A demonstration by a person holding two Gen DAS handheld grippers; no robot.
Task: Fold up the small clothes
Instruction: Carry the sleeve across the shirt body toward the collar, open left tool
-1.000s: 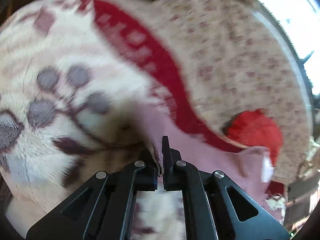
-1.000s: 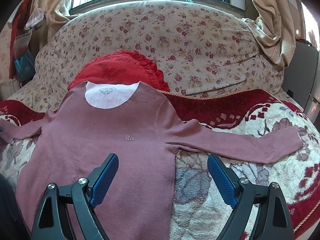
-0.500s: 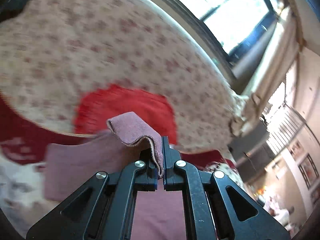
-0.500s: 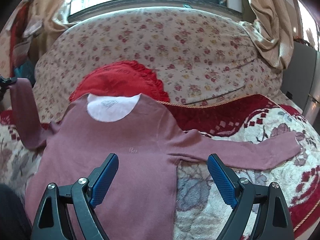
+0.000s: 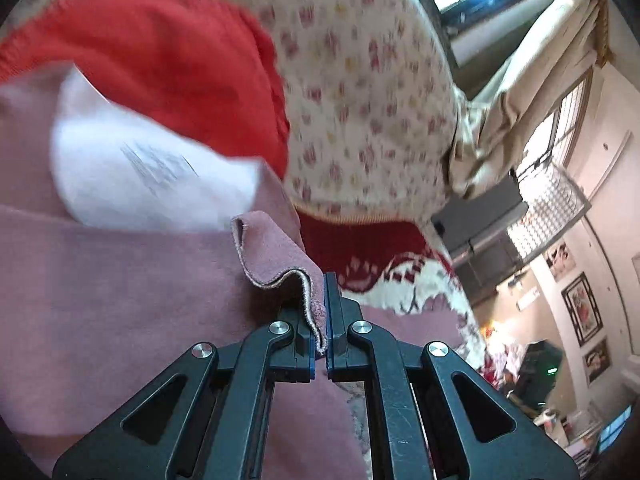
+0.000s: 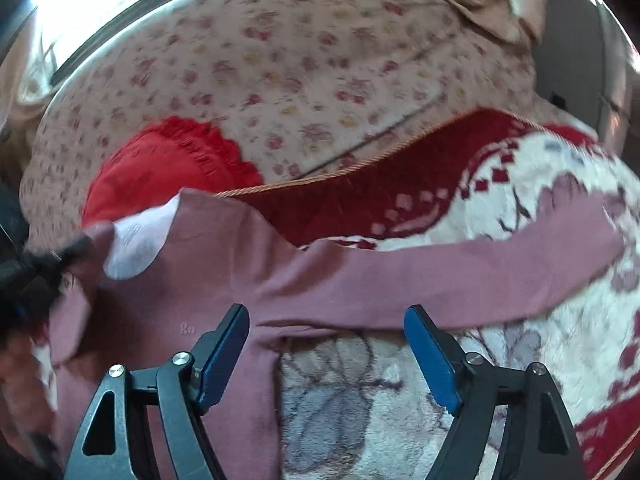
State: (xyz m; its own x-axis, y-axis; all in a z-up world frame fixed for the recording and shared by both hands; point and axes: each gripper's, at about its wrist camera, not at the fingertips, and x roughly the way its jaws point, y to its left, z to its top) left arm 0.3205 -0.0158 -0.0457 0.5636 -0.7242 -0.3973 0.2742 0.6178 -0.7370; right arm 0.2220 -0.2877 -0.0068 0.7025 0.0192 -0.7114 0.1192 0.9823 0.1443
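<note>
Left wrist view is showing the left gripper (image 5: 320, 320) clamping its jaws on the cuff of the left sleeve (image 5: 276, 256) of a mauve long-sleeved top (image 5: 120, 300), and carrying that cuff over the chest, just below the white neck lining (image 5: 132, 172). The top is lying face up on a patterned plush blanket (image 6: 540, 184), its collar resting against a red ruffled cushion (image 6: 168, 168) in front of the floral sofa back (image 6: 300, 60). In the right wrist view the right gripper (image 6: 326, 344) is hovering with its jaws wide; they have just been closing a little, with nothing pressed between the blue pads, above the armpit where the right sleeve (image 6: 460, 264) is stretching out across the blanket.

The knit is looking light, thin and limp: the pinched cuff is curling and drooping, so it will likely follow wherever it is led and crease where laid. It should not be fragile, though it may drag on the fuzzy blanket. Good holds would seem to be the hemmed cuff ends or the shoulder seams, where doubled fabric is giving the pads something to bite.
</note>
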